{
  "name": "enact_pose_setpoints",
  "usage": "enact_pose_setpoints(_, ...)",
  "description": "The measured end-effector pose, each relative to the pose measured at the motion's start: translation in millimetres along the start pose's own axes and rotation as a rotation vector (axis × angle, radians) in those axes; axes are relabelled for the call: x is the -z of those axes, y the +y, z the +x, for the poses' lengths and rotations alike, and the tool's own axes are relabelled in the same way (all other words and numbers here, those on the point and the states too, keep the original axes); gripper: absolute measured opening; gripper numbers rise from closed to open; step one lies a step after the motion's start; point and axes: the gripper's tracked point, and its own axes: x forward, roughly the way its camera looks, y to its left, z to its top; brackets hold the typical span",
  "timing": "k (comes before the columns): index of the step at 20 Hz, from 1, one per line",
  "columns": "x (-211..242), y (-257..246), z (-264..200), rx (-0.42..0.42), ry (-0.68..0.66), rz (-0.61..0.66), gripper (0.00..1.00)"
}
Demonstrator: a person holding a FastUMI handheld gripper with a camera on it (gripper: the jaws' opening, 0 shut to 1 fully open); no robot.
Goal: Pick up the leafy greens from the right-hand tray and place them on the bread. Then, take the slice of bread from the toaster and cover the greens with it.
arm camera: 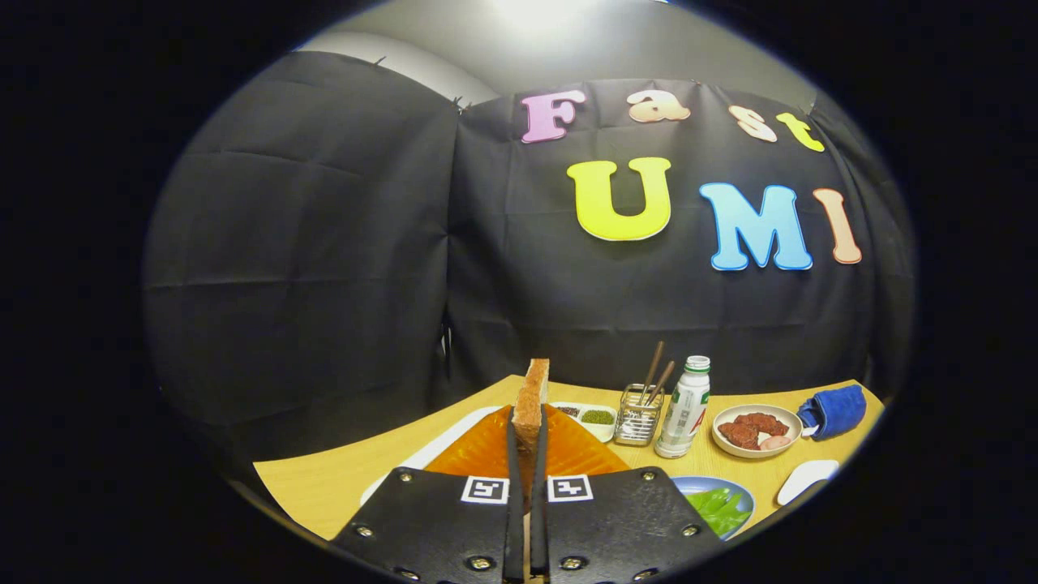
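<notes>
While the gripper (527,466) points level across the table (324,487), its 2 fingers clamp 1 bread slice (531,401) standing upright on edge between them, raised above the orange mat (478,450). Beyond: chopstick holder (638,415), bottle (684,407), bowl of meat (756,430), blue cloth (834,410). Right of fingers: plate of greens (718,504).
</notes>
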Motion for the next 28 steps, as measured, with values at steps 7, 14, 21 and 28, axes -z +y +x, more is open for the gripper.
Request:
enact_pose_setpoints(7, -32, -48, -24, 0.051, -0.057, 0.014, 0.03)
enact_pose_setpoints(14, -3, -98, -53, 0.092, -0.006, 0.05, 0.03)
enact_pose_setpoints(21, 45, -123, -59, 0.121, 0.062, 0.074, 0.03)
enact_pose_setpoints(28, 80, -129, -63, 0.121, 0.115, 0.119, 0.03)
